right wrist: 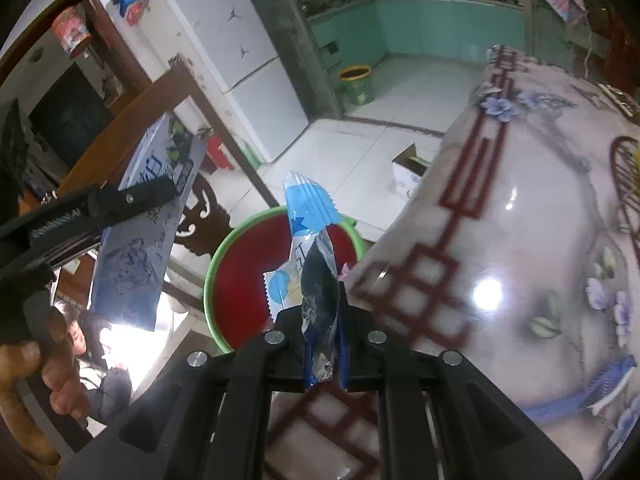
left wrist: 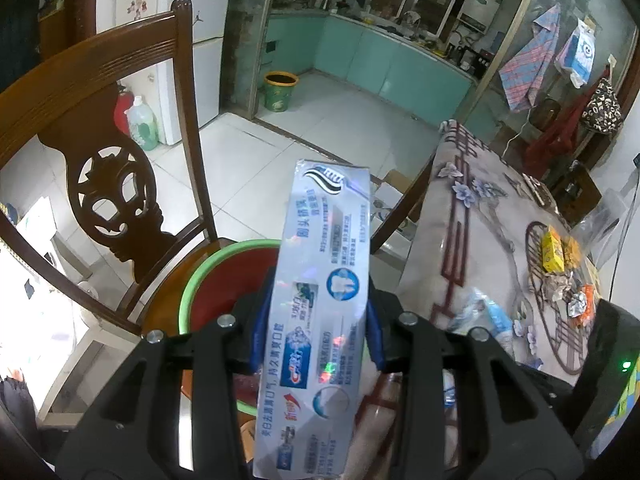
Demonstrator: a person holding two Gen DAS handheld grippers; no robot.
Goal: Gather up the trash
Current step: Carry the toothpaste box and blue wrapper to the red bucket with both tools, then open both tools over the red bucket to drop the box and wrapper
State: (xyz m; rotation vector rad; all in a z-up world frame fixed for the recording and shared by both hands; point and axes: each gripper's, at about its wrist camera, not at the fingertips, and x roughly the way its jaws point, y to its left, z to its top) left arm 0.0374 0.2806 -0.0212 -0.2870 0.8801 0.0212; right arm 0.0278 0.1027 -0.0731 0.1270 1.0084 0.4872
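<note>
My left gripper (left wrist: 316,328) is shut on a silver toothpaste box (left wrist: 320,300) and holds it above a red basin with a green rim (left wrist: 200,276) that sits on a wooden chair. My right gripper (right wrist: 324,344) is shut on a blue and white plastic wrapper (right wrist: 310,216) over the same basin (right wrist: 248,280), beside the table edge. The left gripper with its box (right wrist: 140,216) shows at the left of the right wrist view. More trash lies on the table: a yellow box (left wrist: 554,250), crumpled wrappers (left wrist: 568,292) and a blue wrapper (left wrist: 486,316).
The table (right wrist: 520,240) has a glossy flowered cover. The wooden chair back (left wrist: 108,168) rises left of the basin. A cardboard box (right wrist: 412,168) stands on the tiled floor by the table. A green bucket (left wrist: 280,90) stands at the kitchen doorway.
</note>
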